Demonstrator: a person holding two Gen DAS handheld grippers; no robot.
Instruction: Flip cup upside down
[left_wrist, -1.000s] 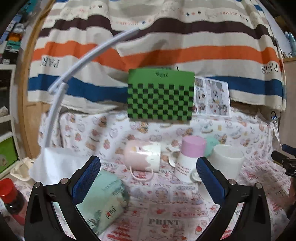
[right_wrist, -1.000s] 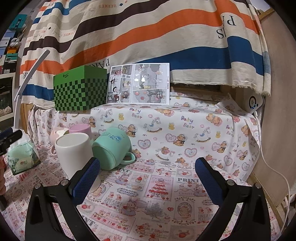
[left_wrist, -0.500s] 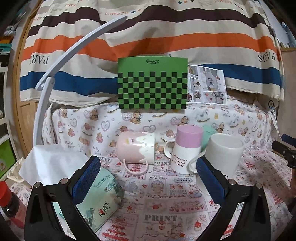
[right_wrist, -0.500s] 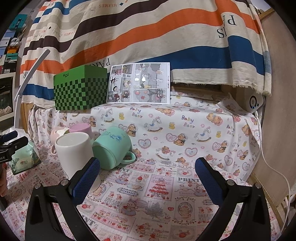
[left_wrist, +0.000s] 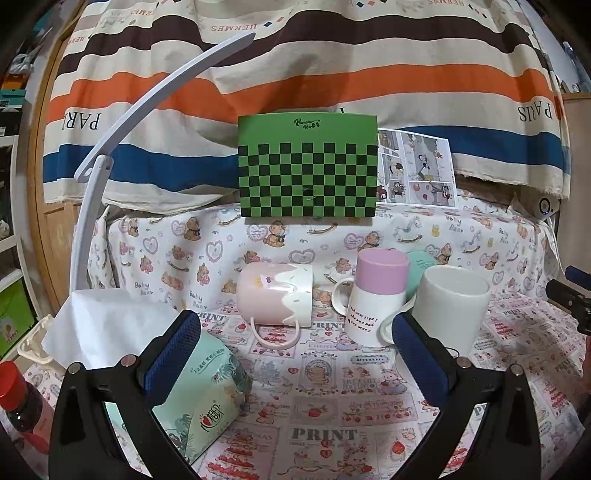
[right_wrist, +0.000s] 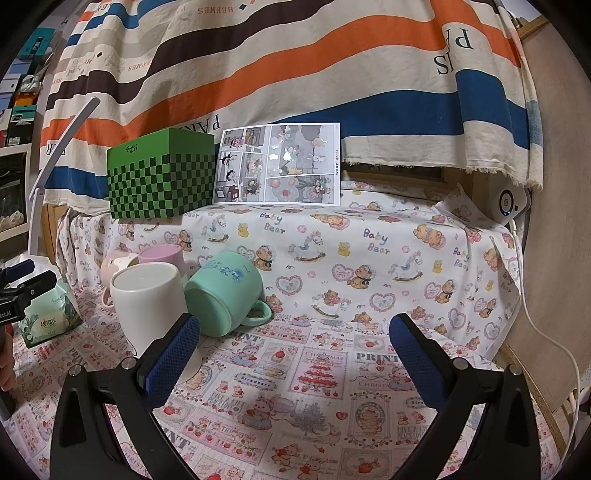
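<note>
While both grippers gape wide w/ nothing held, pink cup (left_wrist: 274, 303) on its side just ahead of left gripper (left_wrist: 295, 360)

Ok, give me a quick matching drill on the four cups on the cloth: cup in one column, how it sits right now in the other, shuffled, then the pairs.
Cups:
1. pink and white cup
2. purple-based cup
3. plain white cup
4. mint green cup

States:
A. upright, mouth up
B. on its side, handle toward the left wrist camera
C. upside down, base on top
D. tipped over, base toward the right wrist camera

Pairs: 1-B, 2-C, 3-A, 4-D
</note>
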